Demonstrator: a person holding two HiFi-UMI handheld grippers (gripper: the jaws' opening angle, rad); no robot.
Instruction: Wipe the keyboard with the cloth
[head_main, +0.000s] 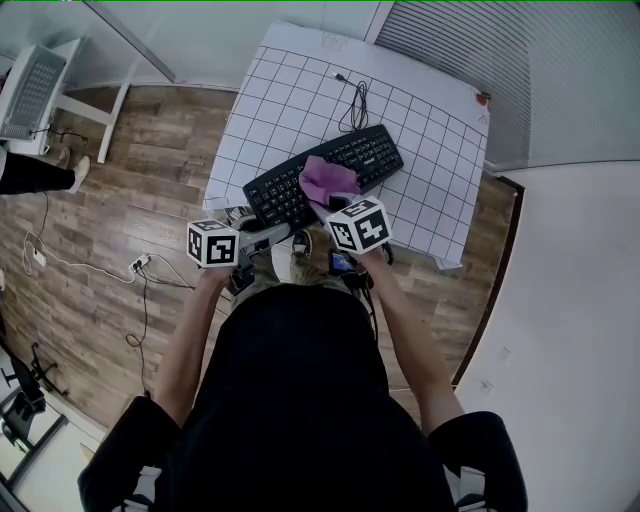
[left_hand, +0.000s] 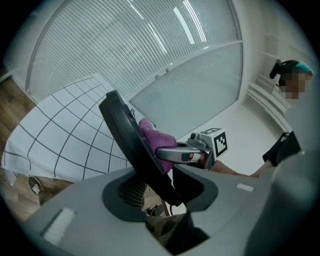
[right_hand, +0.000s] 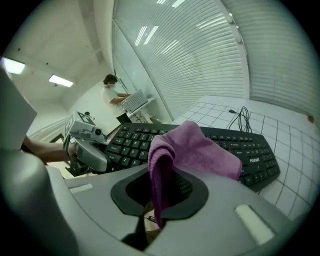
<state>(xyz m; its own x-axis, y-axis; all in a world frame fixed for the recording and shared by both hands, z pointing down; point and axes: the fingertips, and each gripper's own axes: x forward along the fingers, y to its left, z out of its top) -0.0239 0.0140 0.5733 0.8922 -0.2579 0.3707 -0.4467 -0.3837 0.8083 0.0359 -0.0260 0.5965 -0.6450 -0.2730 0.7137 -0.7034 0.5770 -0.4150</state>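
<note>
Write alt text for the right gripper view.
A purple cloth, pinched in the right gripper, hangs over a black keyboard on a white gridded table. The left gripper holds the keyboard's end at picture left.

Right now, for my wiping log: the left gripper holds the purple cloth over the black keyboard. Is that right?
Not quite: it is the right gripper that holds the purple cloth over the black keyboard, as the right gripper view shows. The left gripper has the keyboard's edge between its jaws instead.
</note>
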